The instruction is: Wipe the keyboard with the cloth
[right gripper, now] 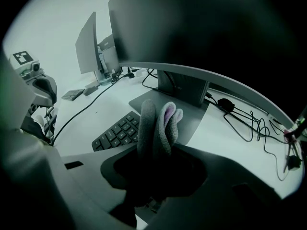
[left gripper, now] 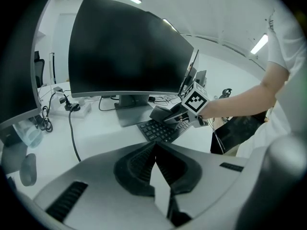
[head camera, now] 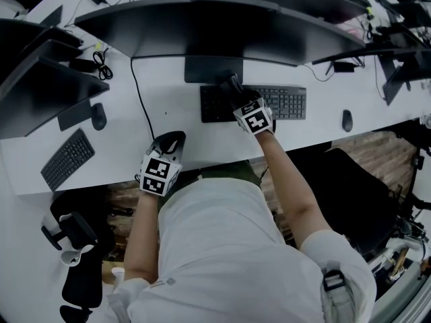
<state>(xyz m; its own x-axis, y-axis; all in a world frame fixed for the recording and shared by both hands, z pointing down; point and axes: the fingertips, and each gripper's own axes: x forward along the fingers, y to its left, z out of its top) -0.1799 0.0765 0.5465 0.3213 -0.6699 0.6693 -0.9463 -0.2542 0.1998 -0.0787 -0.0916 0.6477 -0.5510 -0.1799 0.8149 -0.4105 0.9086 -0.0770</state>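
Right gripper (head camera: 235, 91) is clamping a folded grey fleecy cloth (right gripper: 156, 124), jaws closed on it, cloth end sticking out past the tips. It is hanging over the left half of the flat black keyboard (head camera: 288, 103), which is lying on the white desk (head camera: 161, 116) just near of the dark monitor stand base (head camera: 212, 68). Contact with the keys is unclear. Left gripper (head camera: 172, 141) is sitting at the near desk edge, left of the keyboard, jaws pinched together and holding nothing.

At the middle of the frame the right gripper (head camera: 234, 86) is over the left end of the dark keyboard (head camera: 286, 103) on the white surface (head camera: 168, 106), below a curved monitor (head camera: 222, 25). The left gripper (head camera: 172, 142) is at the surface's near edge, lower left of the keyboard.
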